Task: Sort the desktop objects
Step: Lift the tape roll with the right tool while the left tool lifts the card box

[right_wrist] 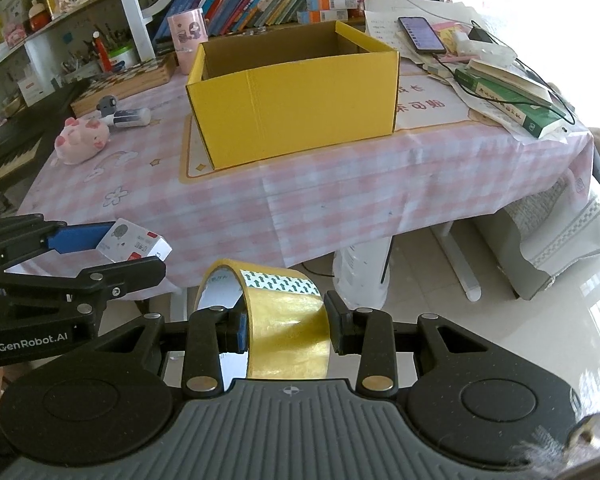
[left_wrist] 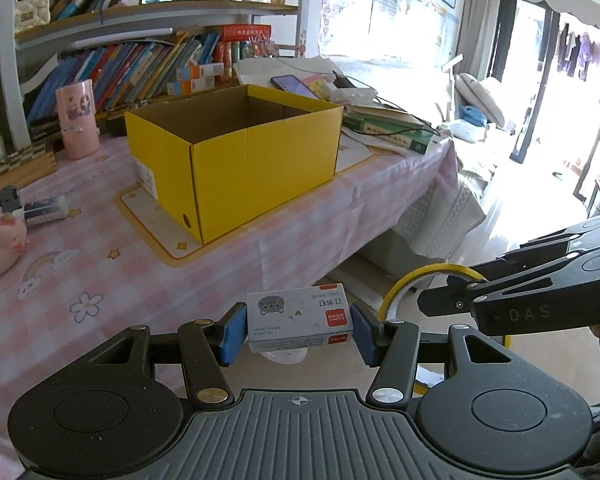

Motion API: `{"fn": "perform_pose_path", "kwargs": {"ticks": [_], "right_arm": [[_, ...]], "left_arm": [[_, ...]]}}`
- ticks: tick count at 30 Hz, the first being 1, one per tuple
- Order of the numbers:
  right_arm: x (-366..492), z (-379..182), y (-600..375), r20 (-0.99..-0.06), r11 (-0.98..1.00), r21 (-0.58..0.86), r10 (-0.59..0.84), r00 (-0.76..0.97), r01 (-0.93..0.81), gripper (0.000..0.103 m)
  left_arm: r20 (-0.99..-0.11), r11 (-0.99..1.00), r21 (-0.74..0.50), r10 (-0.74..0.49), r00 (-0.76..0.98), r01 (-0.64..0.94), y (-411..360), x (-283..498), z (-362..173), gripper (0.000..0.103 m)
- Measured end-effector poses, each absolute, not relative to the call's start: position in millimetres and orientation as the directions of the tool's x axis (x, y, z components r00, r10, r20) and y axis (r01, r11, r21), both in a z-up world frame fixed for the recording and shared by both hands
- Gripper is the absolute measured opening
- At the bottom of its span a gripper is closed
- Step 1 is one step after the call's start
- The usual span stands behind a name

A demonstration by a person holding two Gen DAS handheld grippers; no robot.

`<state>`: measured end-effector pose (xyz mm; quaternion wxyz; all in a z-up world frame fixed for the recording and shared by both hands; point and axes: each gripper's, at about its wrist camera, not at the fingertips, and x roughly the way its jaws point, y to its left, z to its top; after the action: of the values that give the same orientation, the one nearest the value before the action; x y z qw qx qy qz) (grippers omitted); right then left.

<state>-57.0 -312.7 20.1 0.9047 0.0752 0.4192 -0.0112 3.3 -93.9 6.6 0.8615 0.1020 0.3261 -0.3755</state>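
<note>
A: Left tool (left_wrist: 299,330) clamped on staple box (left_wrist: 300,318), low centre of left view. Right tool (right_wrist: 286,330) clamped on tape roll (right_wrist: 278,320), low centre of right view. Both short of the bench (right_wrist: 320,200) edge.

B: Yellow carton (right_wrist: 296,108) up-frame, dead ahead in both views, mouth open, long side facing. Staple box long axis crosswise between the pads.

A: Left tool probably nearer. Forward and up, over the near wall.

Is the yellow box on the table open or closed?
Open. The yellow box has no lid on top, and its brown inner walls show in both views; its floor is hidden.
</note>
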Motion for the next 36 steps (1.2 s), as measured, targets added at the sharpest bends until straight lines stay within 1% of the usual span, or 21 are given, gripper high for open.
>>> {"fn": "perform_pose_path", "kwargs": {"ticks": [22,36], "right_arm": [[-49.6,16.9,-313.6,-0.776,0.988,0.132,0.054,0.628,0.078,0.033],[-38.2,11.5,-305.6,-0.803,0.988,0.139,0.075,0.592,0.064,0.033]], "left_arm": [[-0.644,0.694,-0.075,-0.582,0.497,0.716,-96.9,10.2,4.6,0.054],[-0.656,0.697,-0.093,-0.580,0.483,0.711,-91.2,17.7,1.9,0.054]]}}
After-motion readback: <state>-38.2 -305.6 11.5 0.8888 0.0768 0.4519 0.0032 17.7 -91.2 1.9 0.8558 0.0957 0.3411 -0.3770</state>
